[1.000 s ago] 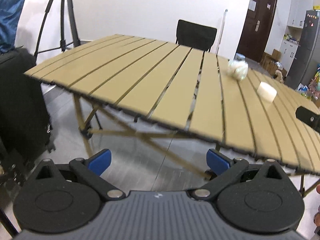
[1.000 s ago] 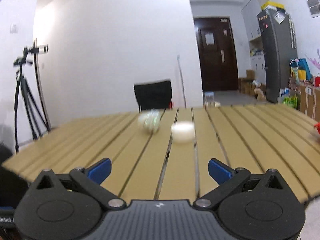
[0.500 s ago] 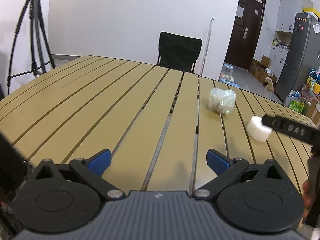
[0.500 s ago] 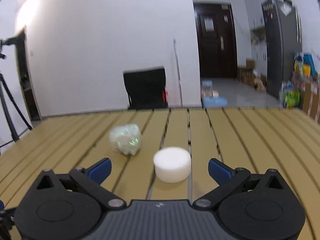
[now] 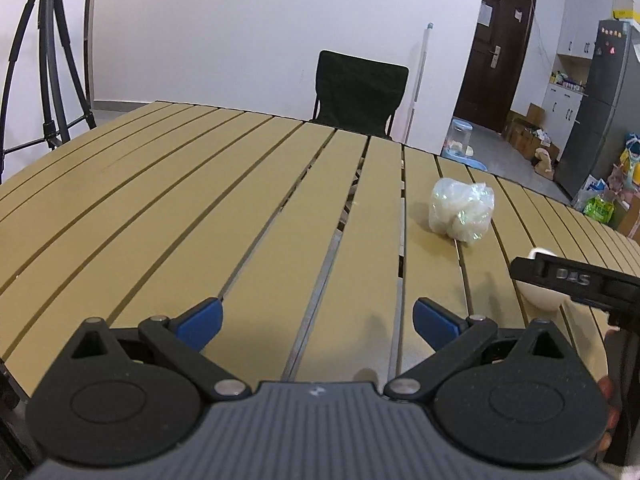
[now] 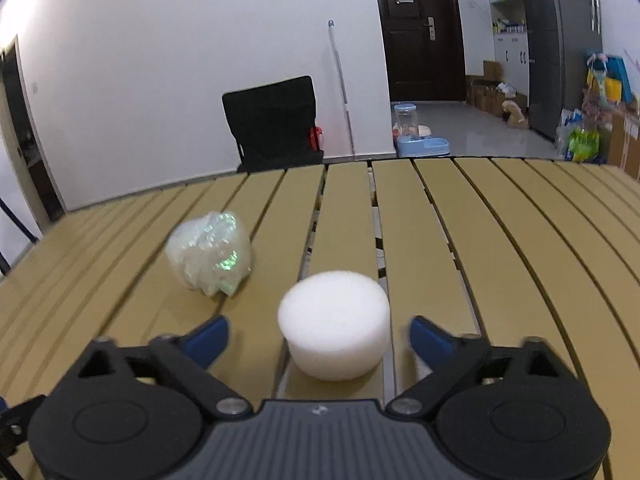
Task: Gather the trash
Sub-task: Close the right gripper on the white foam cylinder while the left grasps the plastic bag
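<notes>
A tan table of long wooden slats with dark gaps between them (image 6: 500, 264) fills both wrist views. On it lie two pieces of trash. A white round foam puck (image 6: 334, 338) sits on the slats directly between the blue-tipped fingers of the right gripper (image 6: 320, 334). The jaws have just been closing and now stand part-way in, with a clear gap on each side of the puck, so the pads do not press on it. Just beyond the puck and to its left rests a crumpled ball of clear, shiny plastic wrap (image 6: 210, 254), near the puck but not touching it.

The left gripper (image 5: 318, 318) hovers over bare slats with its jaws spread wide and nothing between them. From its view the plastic ball (image 5: 462, 210) lies ahead and to the right, and the puck (image 5: 540, 294) is mostly hidden behind the black side of the right gripper (only a white sliver shows).

Past the far table edge stands a black folding chair (image 6: 274, 124) against a white wall.
</notes>
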Demonstrator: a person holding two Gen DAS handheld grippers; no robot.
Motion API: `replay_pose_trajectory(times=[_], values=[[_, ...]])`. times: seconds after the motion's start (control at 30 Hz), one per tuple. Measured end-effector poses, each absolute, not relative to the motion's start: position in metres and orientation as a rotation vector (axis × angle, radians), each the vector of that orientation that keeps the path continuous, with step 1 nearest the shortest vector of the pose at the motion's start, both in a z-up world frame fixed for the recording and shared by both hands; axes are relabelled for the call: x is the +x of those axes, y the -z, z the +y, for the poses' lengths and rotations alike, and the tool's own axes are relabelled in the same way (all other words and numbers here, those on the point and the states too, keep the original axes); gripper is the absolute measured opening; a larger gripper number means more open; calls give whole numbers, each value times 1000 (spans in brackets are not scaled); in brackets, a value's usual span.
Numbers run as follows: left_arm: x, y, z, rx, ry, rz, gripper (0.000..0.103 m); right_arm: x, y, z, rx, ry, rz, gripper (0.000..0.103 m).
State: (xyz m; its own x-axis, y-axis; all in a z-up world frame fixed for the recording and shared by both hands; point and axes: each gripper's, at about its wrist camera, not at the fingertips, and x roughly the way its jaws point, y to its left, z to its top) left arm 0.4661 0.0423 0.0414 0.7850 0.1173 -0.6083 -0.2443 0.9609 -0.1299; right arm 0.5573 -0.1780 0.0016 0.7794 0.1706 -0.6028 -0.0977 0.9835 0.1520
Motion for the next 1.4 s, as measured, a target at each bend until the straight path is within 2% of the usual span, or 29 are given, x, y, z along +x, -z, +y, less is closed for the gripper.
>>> replay_pose_trajectory(times=[0.03,0.1,0.2,0.53,0.97,1.4], values=[[465,-41,40,-196,-198,644,103,558,0,-177,99,-127,661,77],[464,-41,36,-183,-195,646,103,556,0,-178,84,-115,649,60],[459,-45,33,-176,-199,637,103,555,1,-184,101,-128,650,56],[475,-60,15,-168,-154,633,103,550,-7,-236,352,-86,578,54],[560,-68,-40,-54,-121,665,103,531,-6,-353,552,13,475,53],[624,-44,-68,-18,-183,715,103,531,0,-388,561,71,461,53]])
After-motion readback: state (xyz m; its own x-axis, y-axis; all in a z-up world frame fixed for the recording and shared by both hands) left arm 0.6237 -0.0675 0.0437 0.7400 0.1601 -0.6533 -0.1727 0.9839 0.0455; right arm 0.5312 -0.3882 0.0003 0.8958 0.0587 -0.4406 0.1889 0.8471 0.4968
